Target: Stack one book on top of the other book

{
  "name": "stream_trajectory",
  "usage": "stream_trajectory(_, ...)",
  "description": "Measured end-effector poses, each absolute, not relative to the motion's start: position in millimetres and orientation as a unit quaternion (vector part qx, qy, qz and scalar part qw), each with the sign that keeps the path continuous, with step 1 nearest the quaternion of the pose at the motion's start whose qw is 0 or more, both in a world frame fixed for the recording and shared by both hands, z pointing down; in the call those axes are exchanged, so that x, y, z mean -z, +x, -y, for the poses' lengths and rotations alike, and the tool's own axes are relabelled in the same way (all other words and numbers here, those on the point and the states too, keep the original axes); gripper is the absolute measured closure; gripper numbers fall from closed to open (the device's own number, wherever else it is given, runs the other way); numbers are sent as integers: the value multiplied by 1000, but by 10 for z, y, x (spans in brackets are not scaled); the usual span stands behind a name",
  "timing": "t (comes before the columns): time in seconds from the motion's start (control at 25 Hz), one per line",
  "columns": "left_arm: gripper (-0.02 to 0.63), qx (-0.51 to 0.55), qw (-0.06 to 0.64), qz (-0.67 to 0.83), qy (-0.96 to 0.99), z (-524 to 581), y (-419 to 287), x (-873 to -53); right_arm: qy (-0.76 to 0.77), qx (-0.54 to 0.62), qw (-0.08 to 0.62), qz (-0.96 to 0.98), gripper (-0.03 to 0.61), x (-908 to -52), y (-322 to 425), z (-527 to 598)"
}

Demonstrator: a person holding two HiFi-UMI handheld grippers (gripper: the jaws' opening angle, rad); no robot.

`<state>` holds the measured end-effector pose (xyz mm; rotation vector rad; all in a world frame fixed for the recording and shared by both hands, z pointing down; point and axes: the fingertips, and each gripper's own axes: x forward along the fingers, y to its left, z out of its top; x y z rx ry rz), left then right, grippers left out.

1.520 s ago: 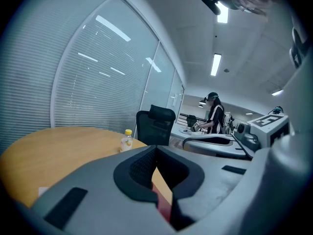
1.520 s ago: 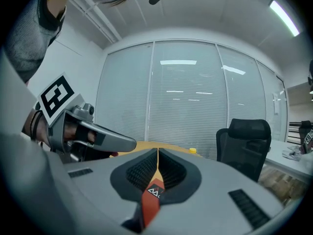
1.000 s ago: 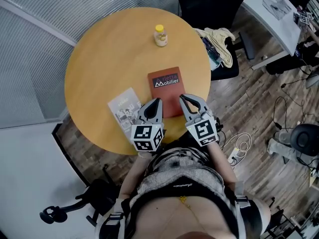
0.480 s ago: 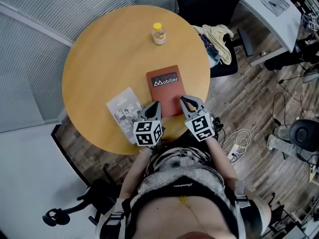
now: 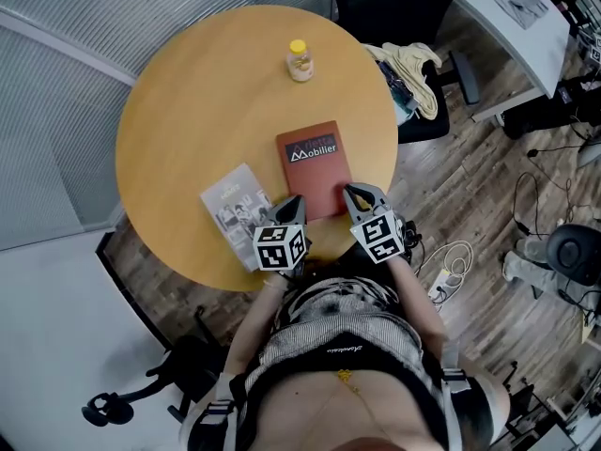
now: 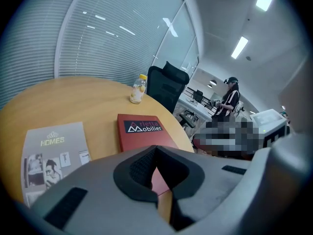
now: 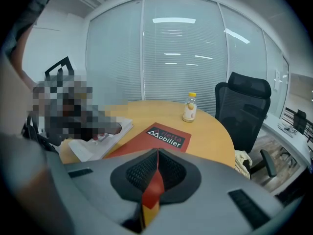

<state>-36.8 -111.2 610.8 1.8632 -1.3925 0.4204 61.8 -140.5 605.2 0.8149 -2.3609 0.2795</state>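
Observation:
A red book (image 5: 313,165) lies flat near the round table's front edge; it also shows in the left gripper view as the red book (image 6: 141,131) and in the right gripper view as the red book (image 7: 155,140). A grey magazine-like book (image 5: 235,207) lies to its left, the same grey book (image 6: 53,155) showing beside the left gripper. My left gripper (image 5: 293,200) is shut and empty, over the red book's near left corner. My right gripper (image 5: 355,192) is shut and empty at the red book's near right edge.
A small bottle with a yellow cap (image 5: 300,62) stands at the far side of the wooden table (image 5: 197,111). A black office chair (image 5: 394,7) with a cloth (image 5: 413,73) on a seat stands beyond the table. Cables lie on the floor at right.
Both grippers have sunk toward the table's near edge and now look smaller in the head view. The books and the bottle have not moved.

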Motion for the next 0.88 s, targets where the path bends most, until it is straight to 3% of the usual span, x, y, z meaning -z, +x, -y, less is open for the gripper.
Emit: stream_trajectory(0.88,592,-163,446,549,687,1171,-580,-6478,321,-204,311,871,552,-6416,612,1587)
